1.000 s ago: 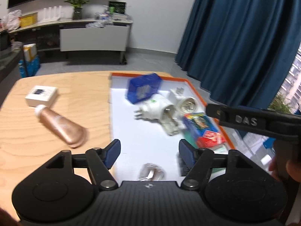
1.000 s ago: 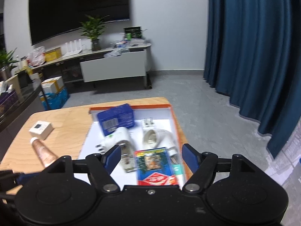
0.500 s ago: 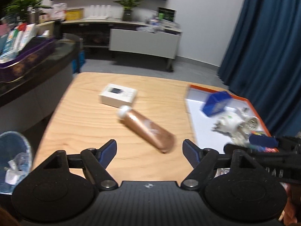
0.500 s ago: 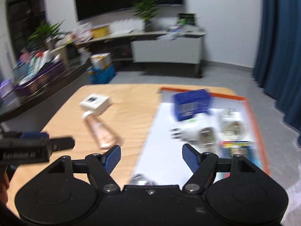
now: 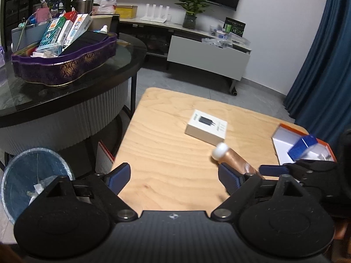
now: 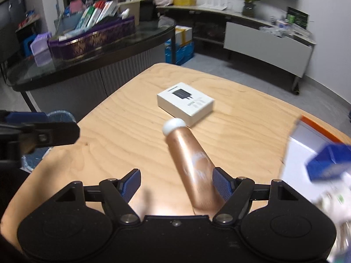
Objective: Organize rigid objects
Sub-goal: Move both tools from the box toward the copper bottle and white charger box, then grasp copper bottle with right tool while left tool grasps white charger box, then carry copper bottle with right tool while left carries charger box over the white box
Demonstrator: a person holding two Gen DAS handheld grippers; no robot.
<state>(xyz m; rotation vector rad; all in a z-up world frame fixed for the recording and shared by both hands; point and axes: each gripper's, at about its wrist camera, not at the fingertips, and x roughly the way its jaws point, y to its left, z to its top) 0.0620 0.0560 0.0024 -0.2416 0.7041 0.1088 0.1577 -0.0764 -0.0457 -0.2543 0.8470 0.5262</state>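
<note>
L gripper [image 5: 173,178]: jaws wide, have just been opening; nothing between them, only bare table [image 5: 166,153] below. Its right finger sits just beside the bottle [image 5: 235,161] in the left wrist view; contact can't be told.

R gripper [image 6: 176,183]: jaws spread wide, not clamped. Bottle lies between them, off-centre, close against the right pad [image 6: 221,183]; left pad well clear of it. Whether the right pad touches: can't tell, blur. Nothing grasped by either tool.

Bottle: copper-coloured, white round cap, lying flat on the wooden table, cap end pointing toward the white box [image 6: 185,105], nearly touching it. A whitish smear or print on its side, unreadable.

Writing: white box shows a black charger picture on top plus small grey text, too small to read. Blue box [image 6: 328,162] has a pale label, blurred. No brand legible anywhere.

Around: tray [image 5: 291,139] w/ orange rim and white floor at table's right edge; blue box sits in it, w/ white plug adapters [image 6: 335,199] nearer, smeared by motion. L gripper also shows at left edge of right wrist view, over the table's left edge. R gripper shows at right edge of left wrist view, crowding the tray side.

Bkgd: dark glass-top counter [image 5: 65,83] w/ purple-and-gold basket [image 5: 65,63] full of cartons; bin [image 5: 33,175] w/ blue liner on floor beside table; low white cabinet [image 5: 208,59], potted plants, blue curtain [image 5: 324,65].
</note>
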